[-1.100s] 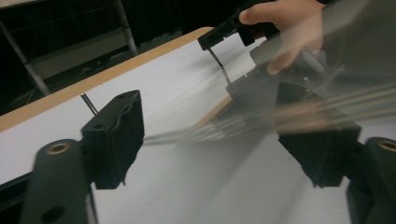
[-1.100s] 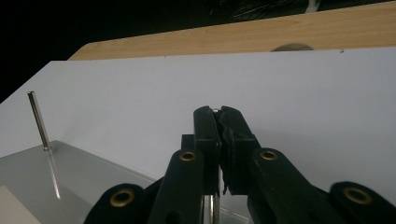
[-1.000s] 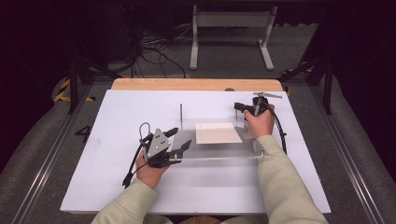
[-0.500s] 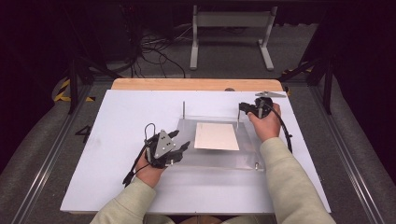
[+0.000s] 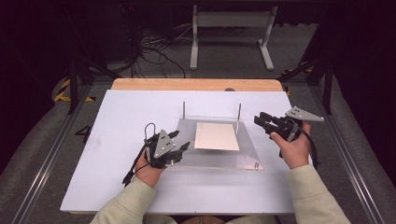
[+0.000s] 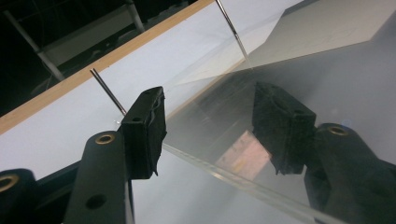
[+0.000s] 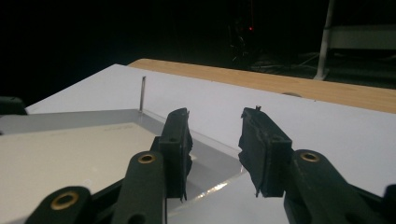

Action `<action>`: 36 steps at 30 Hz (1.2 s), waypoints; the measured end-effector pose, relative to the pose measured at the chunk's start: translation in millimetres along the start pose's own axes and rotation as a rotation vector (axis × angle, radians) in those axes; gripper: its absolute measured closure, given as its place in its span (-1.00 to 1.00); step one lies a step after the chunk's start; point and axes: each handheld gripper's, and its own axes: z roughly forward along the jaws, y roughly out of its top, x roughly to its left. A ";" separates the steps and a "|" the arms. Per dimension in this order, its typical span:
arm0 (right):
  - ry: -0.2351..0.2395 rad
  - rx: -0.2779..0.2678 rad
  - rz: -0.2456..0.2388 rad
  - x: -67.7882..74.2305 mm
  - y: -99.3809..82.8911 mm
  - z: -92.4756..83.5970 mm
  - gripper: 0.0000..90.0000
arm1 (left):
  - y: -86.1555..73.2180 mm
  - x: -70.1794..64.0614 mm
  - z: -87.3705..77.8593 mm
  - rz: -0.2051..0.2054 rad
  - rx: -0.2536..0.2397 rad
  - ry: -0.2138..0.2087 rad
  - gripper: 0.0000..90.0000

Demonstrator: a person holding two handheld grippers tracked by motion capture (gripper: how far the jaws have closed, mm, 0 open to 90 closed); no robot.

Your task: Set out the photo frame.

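**Clear plate: edge grip at left, right side free**

Jaws of the left gripper (image 5: pixel 183 141) straddle the clear plate's (image 6: pixel 327 93) near-left edge, one above, one below; contact cannot be told. Right gripper (image 5: pixel 262 123) stands parted, empty, just beside the plate's right edge. A pale sheet (image 5: pixel 217 136) lies mid-plate; two thin pins (image 5: pixel 183 108) rise at its far corners. Judged step: repositioning the plate. Next move calls for seating the right jaws on its edge. No legible markings.

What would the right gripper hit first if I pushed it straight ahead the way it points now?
Probably the right edge of the clear plate: the right gripper points left toward it, jaws open and empty. Its height above the plate is unclear.
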 end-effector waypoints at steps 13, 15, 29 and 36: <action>0.018 0.043 -0.188 41.0 -13.9 -47.3 0.21 | 3.7 5.2 -8.2 0.012 0.001 -0.029 -0.01; 0.023 0.057 -0.209 45.4 -15.5 -50.6 0.18 | 4.2 5.5 -8.9 0.010 -0.004 -0.034 -0.01; 0.135 0.064 -0.245 56.8 -45.5 -46.9 -0.05 | 6.7 7.2 -13.1 0.007 -0.012 -0.052 -0.01; 0.175 -0.007 -0.330 72.2 -41.4 -39.1 -0.20 | 6.4 5.9 -13.0 0.009 -0.009 -0.054 -0.01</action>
